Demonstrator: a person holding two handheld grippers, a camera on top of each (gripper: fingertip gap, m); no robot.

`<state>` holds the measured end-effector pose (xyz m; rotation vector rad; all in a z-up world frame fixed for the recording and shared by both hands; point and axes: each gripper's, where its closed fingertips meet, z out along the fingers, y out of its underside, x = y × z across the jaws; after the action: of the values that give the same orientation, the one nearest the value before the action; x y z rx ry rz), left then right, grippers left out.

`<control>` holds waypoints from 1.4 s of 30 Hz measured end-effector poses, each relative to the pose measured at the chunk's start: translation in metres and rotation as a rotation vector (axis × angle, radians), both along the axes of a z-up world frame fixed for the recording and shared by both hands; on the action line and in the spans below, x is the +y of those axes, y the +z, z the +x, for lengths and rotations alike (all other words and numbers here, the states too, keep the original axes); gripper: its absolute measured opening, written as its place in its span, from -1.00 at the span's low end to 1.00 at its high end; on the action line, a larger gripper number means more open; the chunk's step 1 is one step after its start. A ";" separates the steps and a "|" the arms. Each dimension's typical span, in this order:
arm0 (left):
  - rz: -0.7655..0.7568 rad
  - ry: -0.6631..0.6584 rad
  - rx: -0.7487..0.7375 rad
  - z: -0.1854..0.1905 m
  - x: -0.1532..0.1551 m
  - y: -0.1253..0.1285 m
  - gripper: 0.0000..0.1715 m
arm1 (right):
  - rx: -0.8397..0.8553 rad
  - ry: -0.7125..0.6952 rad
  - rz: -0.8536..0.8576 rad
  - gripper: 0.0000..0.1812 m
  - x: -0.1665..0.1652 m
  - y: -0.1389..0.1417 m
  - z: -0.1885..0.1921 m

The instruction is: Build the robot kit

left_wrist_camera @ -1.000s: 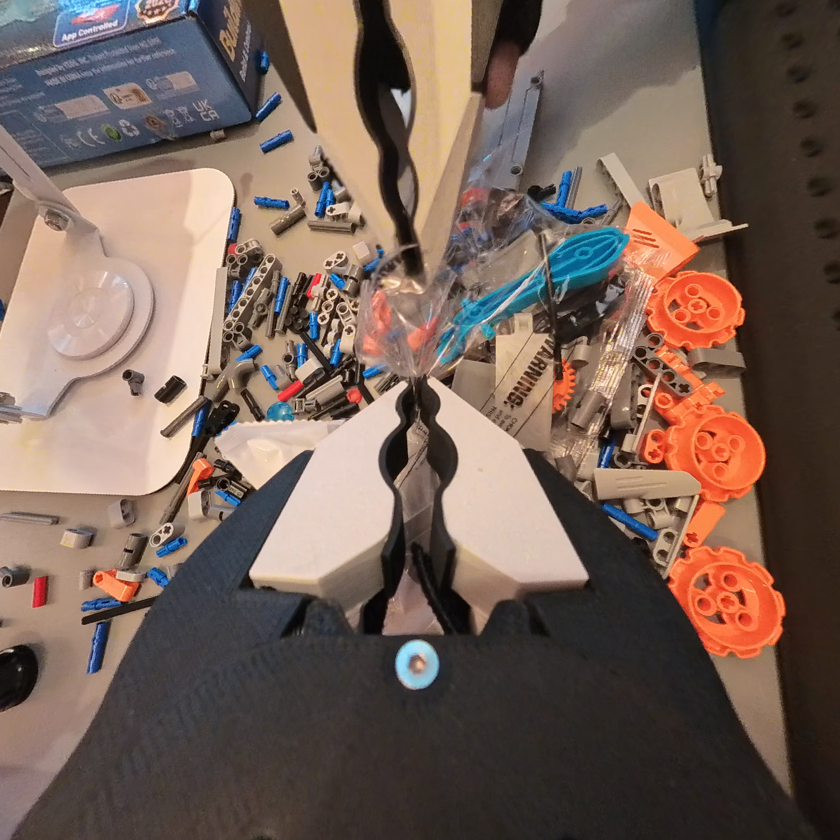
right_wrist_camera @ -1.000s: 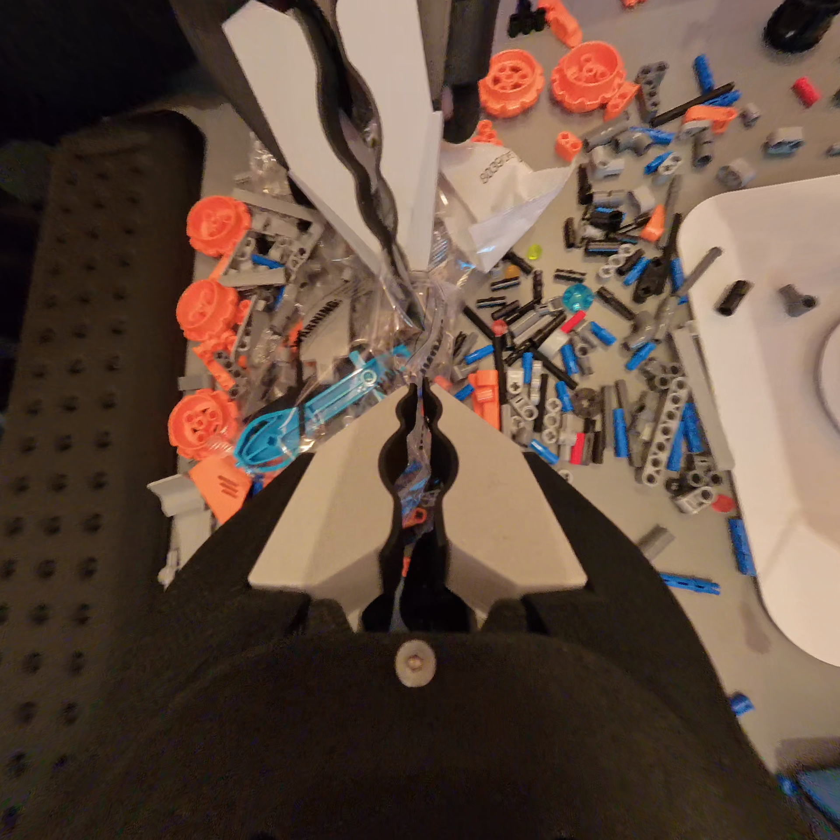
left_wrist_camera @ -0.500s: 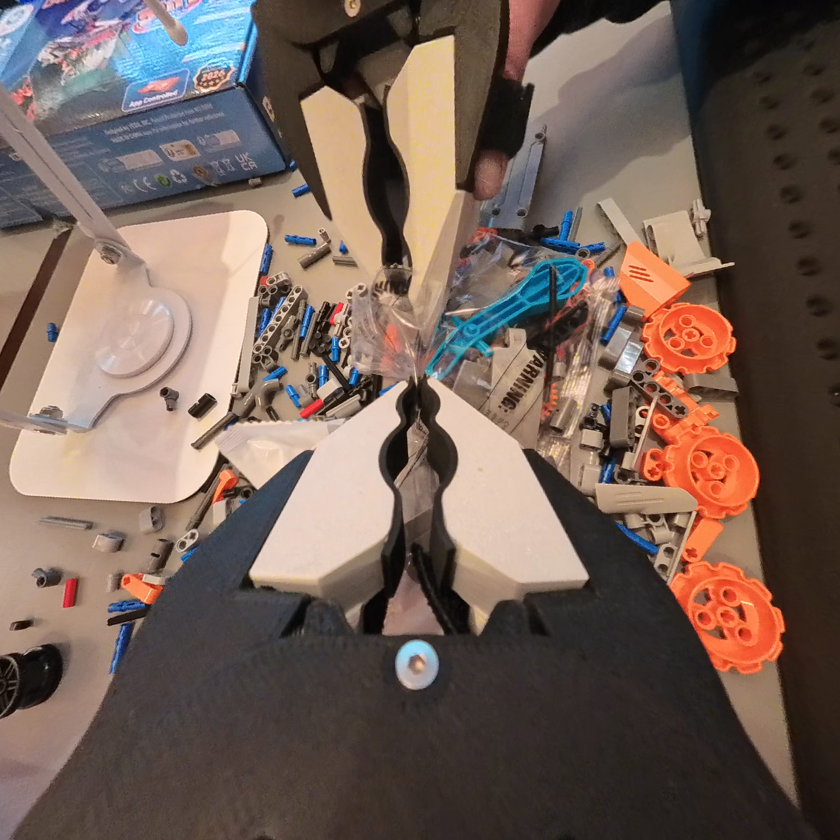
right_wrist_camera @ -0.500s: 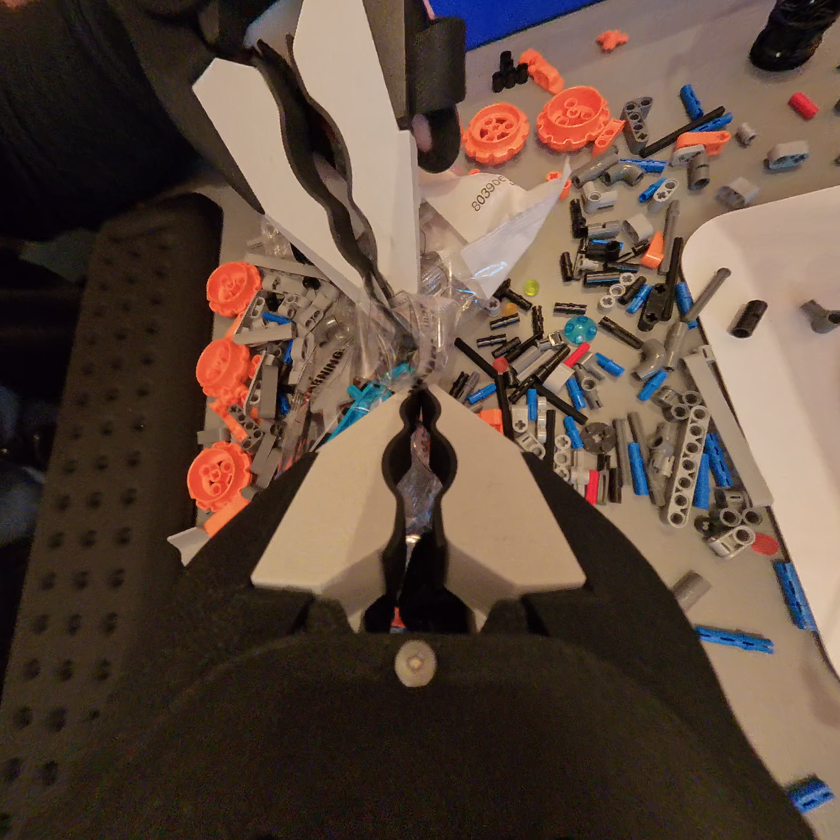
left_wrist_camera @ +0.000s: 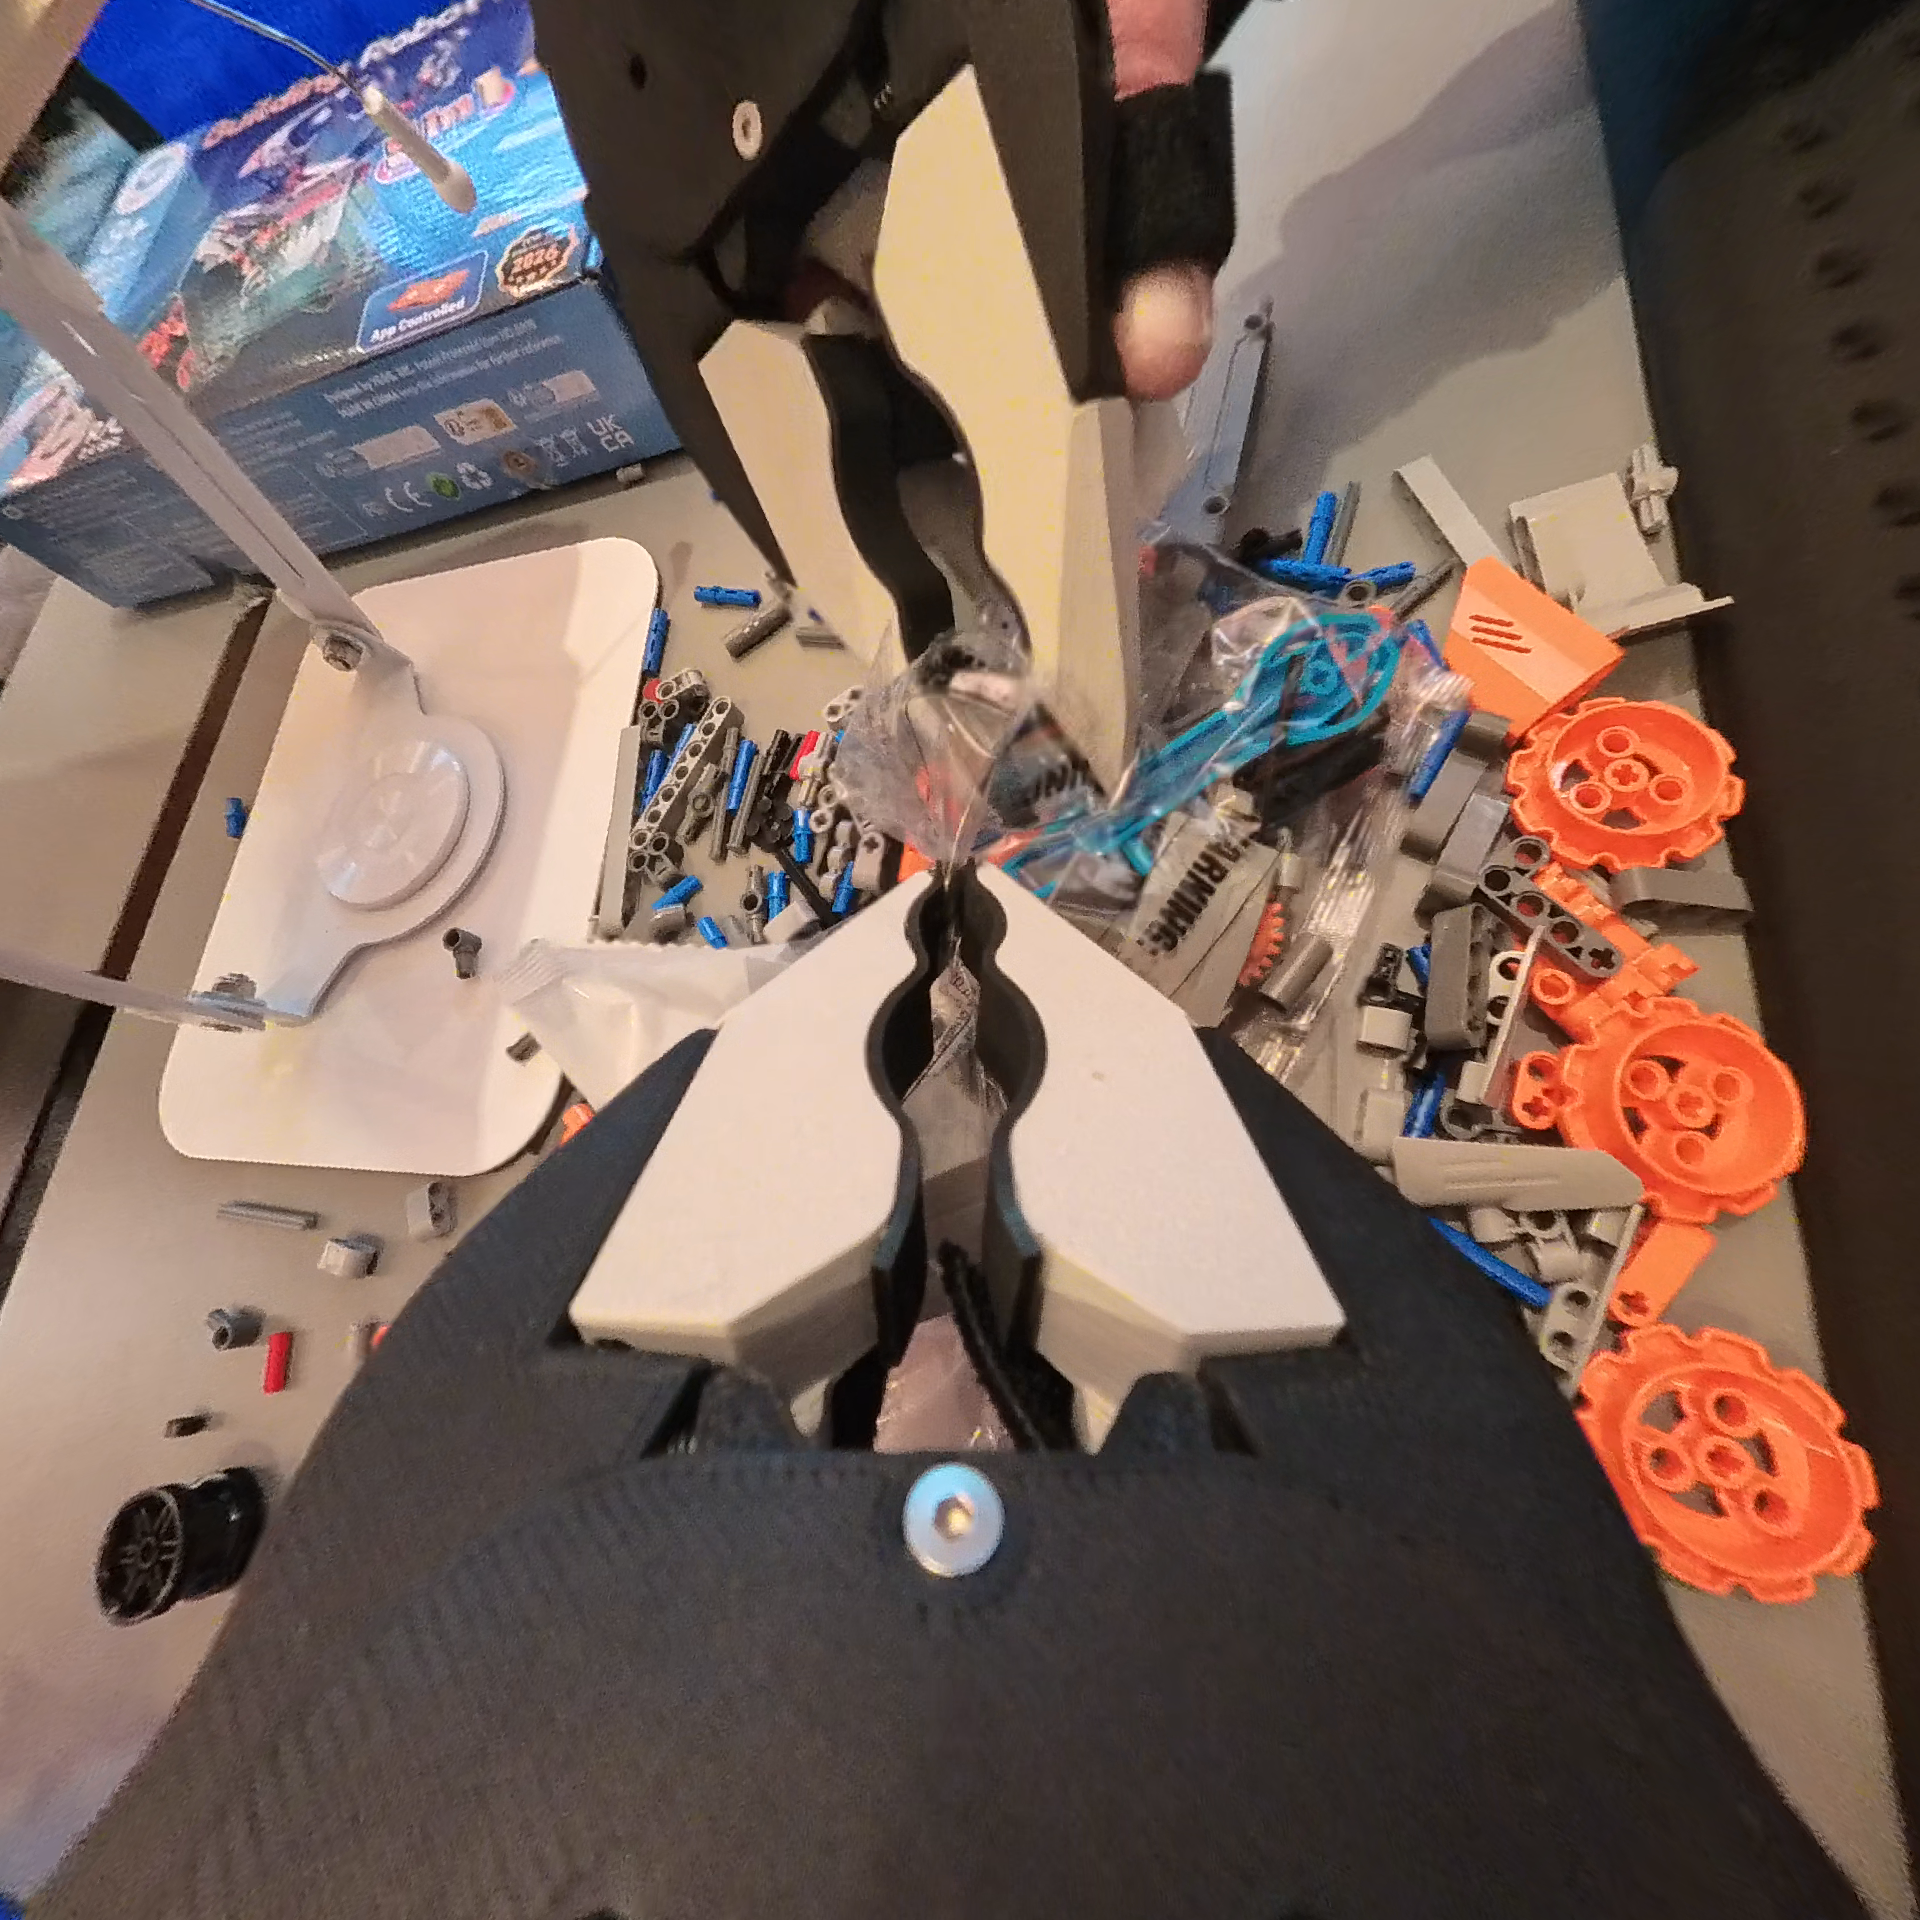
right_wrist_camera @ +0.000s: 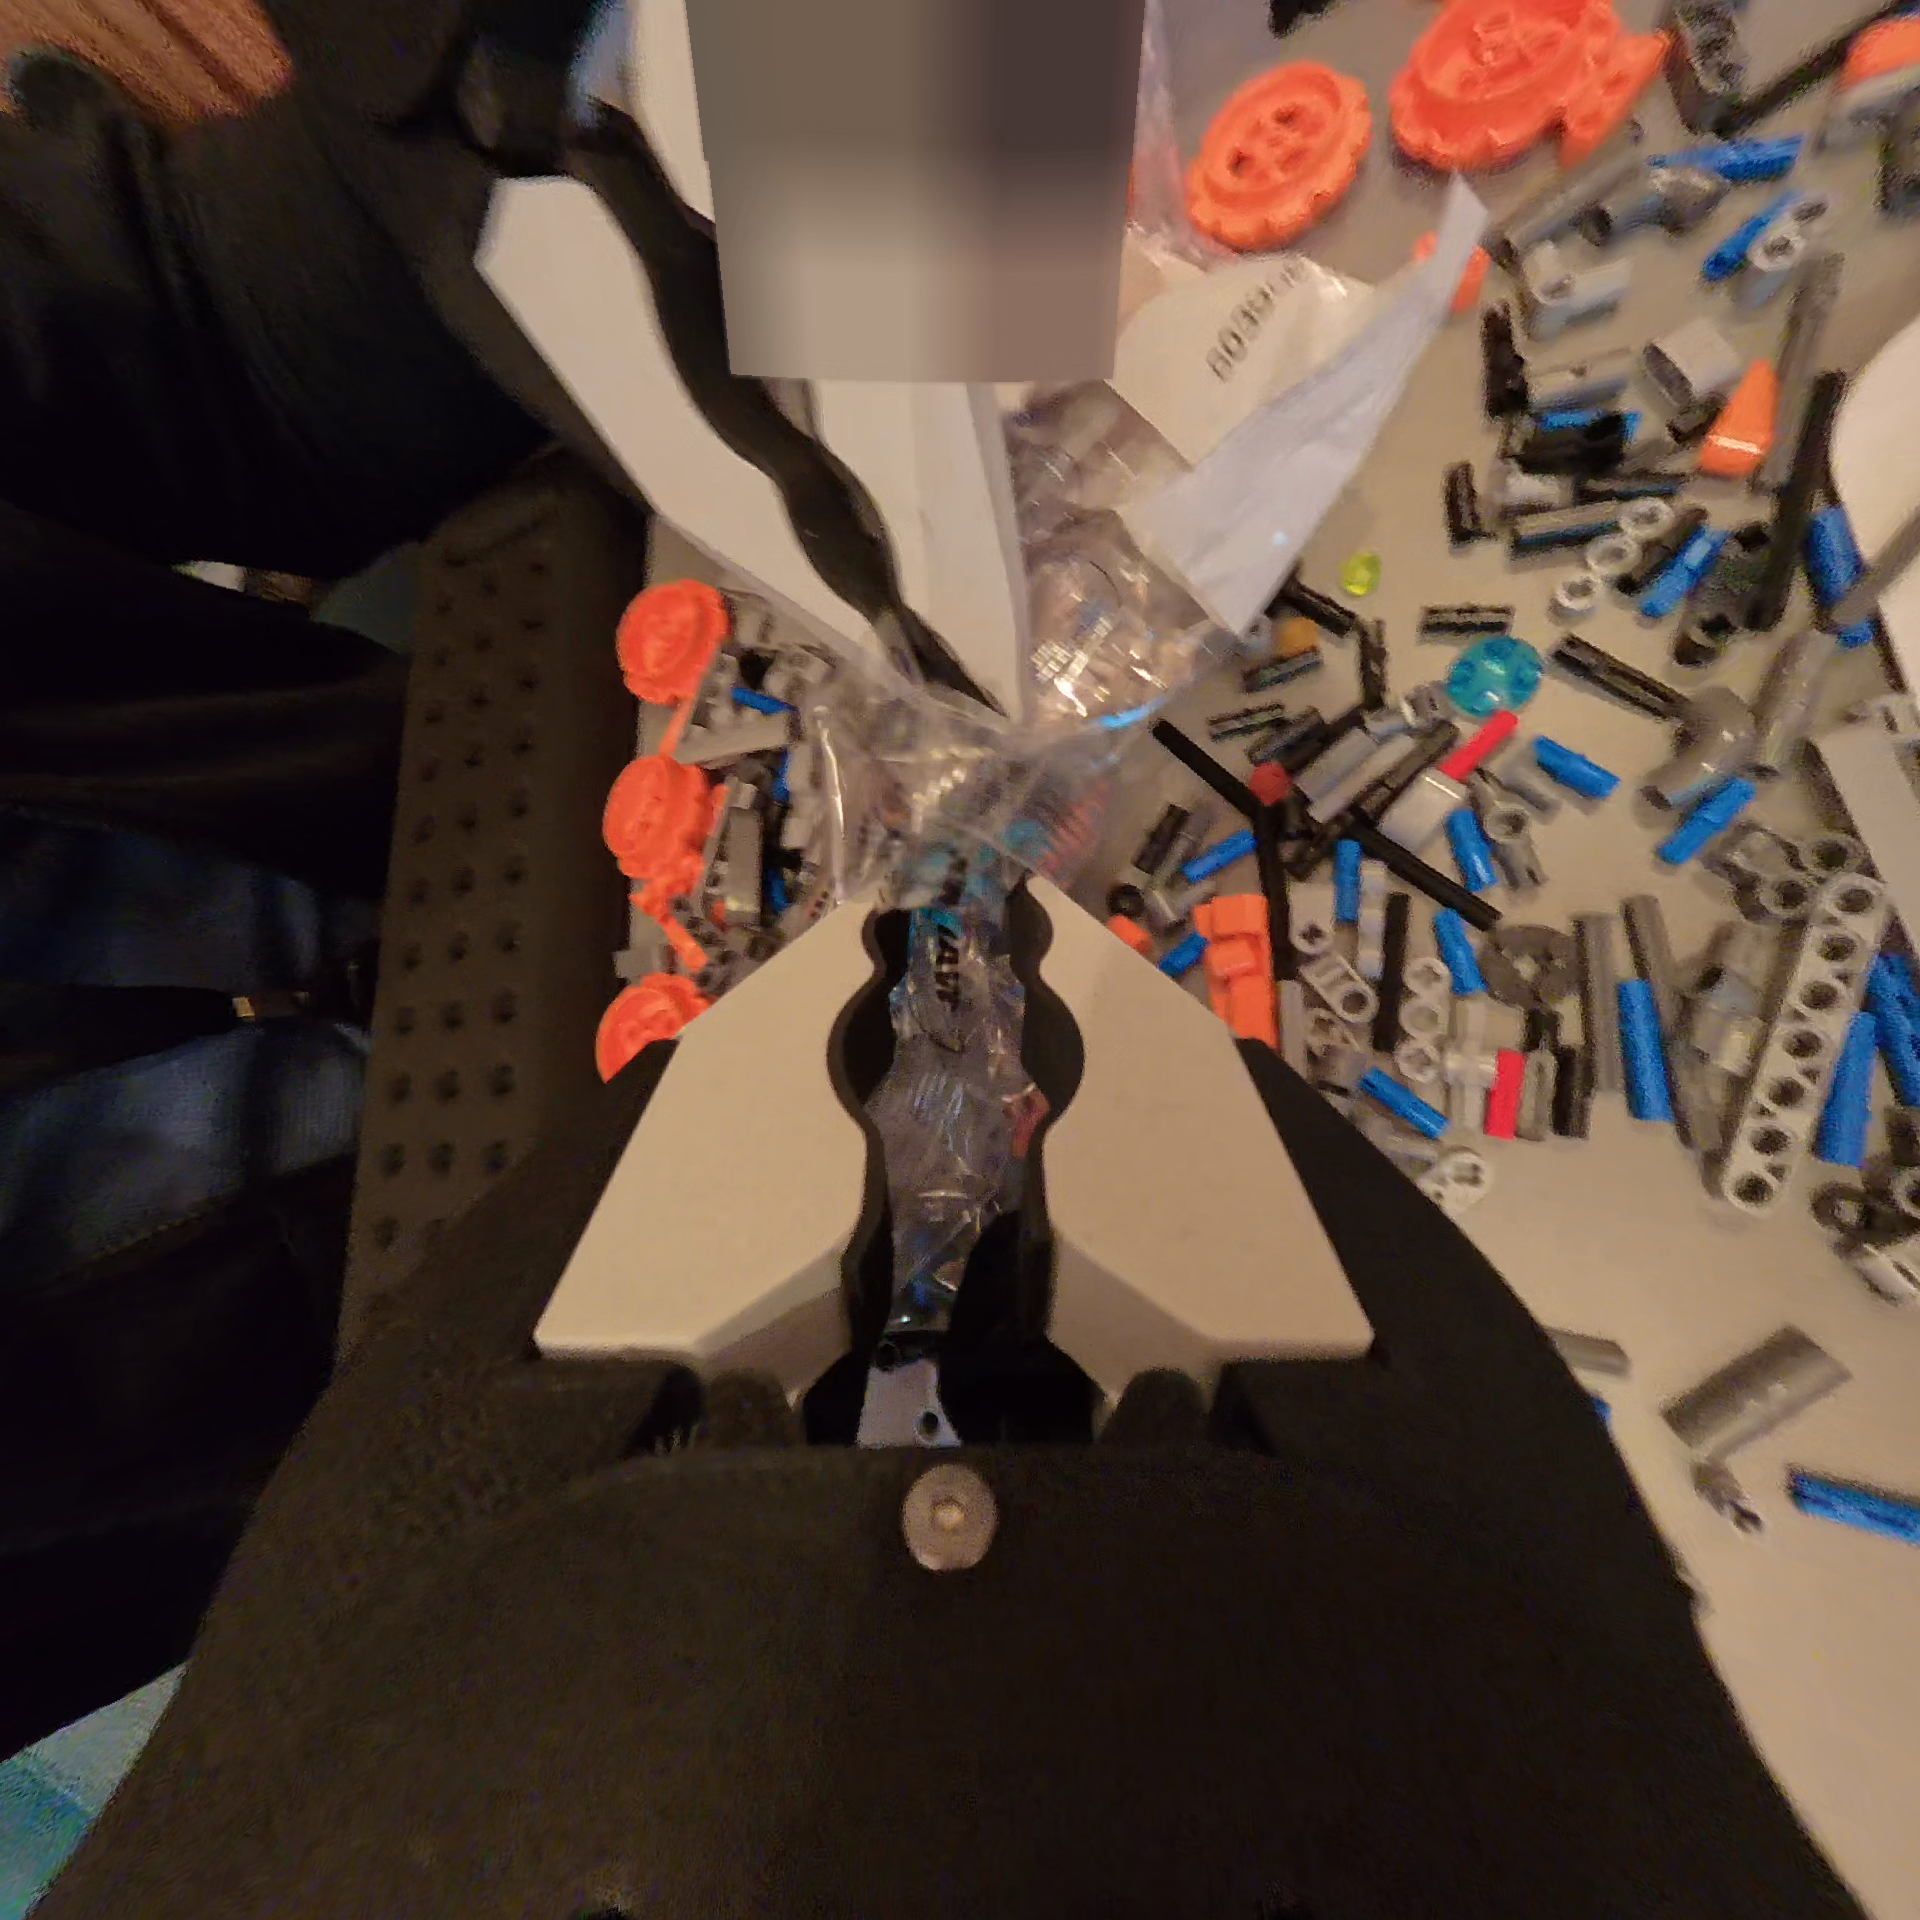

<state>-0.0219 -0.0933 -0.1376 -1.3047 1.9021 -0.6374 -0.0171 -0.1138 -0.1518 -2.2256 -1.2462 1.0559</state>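
A clear plastic bag (left_wrist_camera: 1174,748) of toy building parts, with teal pieces (left_wrist_camera: 1288,686) inside, hangs stretched between both grippers above the grey table (left_wrist_camera: 125,1299). My left gripper (left_wrist_camera: 958,883) is shut on one corner of the bag. My right gripper (right_wrist_camera: 971,883) is shut on the other side of the bag (right_wrist_camera: 966,769). Each gripper faces the other: the right one shows in the left wrist view (left_wrist_camera: 977,644), the left one in the right wrist view (right_wrist_camera: 935,665). Loose parts lie under the bag.
Orange gear wheels (left_wrist_camera: 1683,1101) lie at the right table edge beside a dark perforated seat (left_wrist_camera: 1829,520). A white base plate with a metal stand (left_wrist_camera: 416,831) is at left, a blue box (left_wrist_camera: 312,343) behind it. Loose blue, grey and black pieces (right_wrist_camera: 1558,935) and a white paper bag (right_wrist_camera: 1278,416) lie around. My left and right fingertips are right by each other.
Both grippers have lifted higher with the bag still pinched between them, and the table parts look farther away. The bag has bunched up and twisted between the tips.
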 end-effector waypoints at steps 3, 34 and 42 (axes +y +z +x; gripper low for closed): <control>0.030 0.001 -0.005 0.001 -0.001 0.002 -1.00 | -0.065 -0.008 0.008 -0.81 0.001 -0.007 0.003; 0.038 0.046 -0.072 -0.001 0.008 0.021 -1.00 | 0.080 -0.154 0.149 -1.00 0.002 0.016 0.006; -0.037 0.048 -0.095 -0.003 0.007 0.025 -1.00 | 0.084 -0.203 0.232 -1.00 0.001 0.030 0.014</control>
<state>-0.0251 -0.0859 -0.1122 -1.3164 1.7846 -0.7011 -0.0032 -0.1128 -0.1219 -2.0586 -1.0260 0.8703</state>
